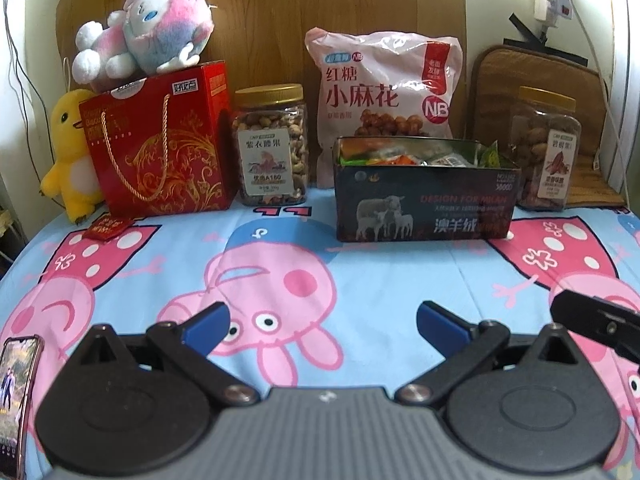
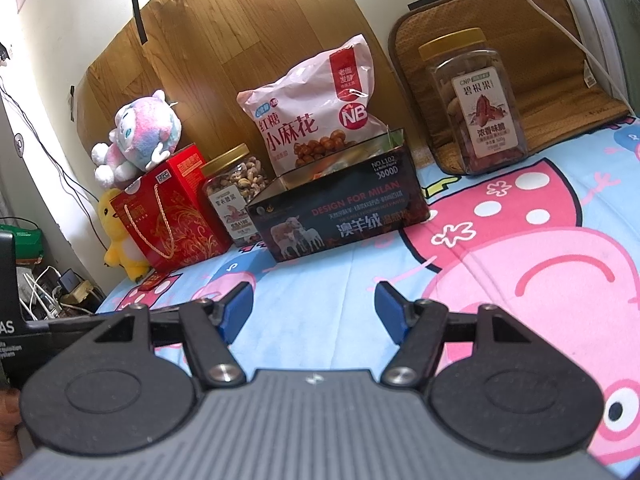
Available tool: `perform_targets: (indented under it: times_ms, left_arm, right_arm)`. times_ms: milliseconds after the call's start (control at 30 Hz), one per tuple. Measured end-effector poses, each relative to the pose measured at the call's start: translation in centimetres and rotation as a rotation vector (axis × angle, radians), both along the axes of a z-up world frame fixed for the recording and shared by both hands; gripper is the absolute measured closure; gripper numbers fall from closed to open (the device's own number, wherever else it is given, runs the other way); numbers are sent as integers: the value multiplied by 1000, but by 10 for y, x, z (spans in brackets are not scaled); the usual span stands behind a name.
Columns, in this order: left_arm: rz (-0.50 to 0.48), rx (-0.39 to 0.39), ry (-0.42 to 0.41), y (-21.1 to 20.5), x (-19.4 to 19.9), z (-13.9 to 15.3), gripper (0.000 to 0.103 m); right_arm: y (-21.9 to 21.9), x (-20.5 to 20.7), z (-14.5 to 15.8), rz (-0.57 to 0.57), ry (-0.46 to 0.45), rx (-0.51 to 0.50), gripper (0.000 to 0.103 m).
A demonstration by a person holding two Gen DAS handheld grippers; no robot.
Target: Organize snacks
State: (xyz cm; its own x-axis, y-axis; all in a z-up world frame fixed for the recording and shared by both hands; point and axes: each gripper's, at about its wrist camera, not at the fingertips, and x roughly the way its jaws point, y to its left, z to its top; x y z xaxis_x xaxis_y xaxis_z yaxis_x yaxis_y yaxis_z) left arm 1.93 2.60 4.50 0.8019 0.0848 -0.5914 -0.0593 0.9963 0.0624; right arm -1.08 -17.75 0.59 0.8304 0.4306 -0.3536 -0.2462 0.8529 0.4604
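A dark box point(image 1: 424, 208) point(image 2: 340, 216) with sheep printed on it stands open on the cartoon bedsheet, filled with small wrapped snacks point(image 1: 416, 157). Behind it leans a pink snack bag point(image 1: 384, 88) point(image 2: 316, 120). A gold-lidded nut jar point(image 1: 272, 144) point(image 2: 236, 188) stands left of the box, and a second jar point(image 1: 546, 148) point(image 2: 476, 104) stands to its right. A red gift box point(image 1: 160, 148) point(image 2: 172, 216) is at the far left. My left gripper point(image 1: 322, 322) hovers open and empty over the sheet, well short of the box. My right gripper point(image 2: 314, 312) is open and empty too.
A pink plush toy point(image 1: 148, 36) lies on the red gift box, with a yellow duck plush point(image 1: 72, 152) beside it. A phone point(image 1: 16, 396) rests on the sheet at the near left. A small red packet point(image 1: 106, 229) lies before the gift box. Wooden board point(image 1: 320, 8) backs the row.
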Motion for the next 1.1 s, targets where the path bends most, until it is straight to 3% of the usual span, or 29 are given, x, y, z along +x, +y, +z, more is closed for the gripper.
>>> perform_targets:
  times_ms: [1100]
  left_arm:
    - [-1,-3,54,-1,6,-8,0]
  right_arm:
    - [1,-1,1,4,-3,-3,34]
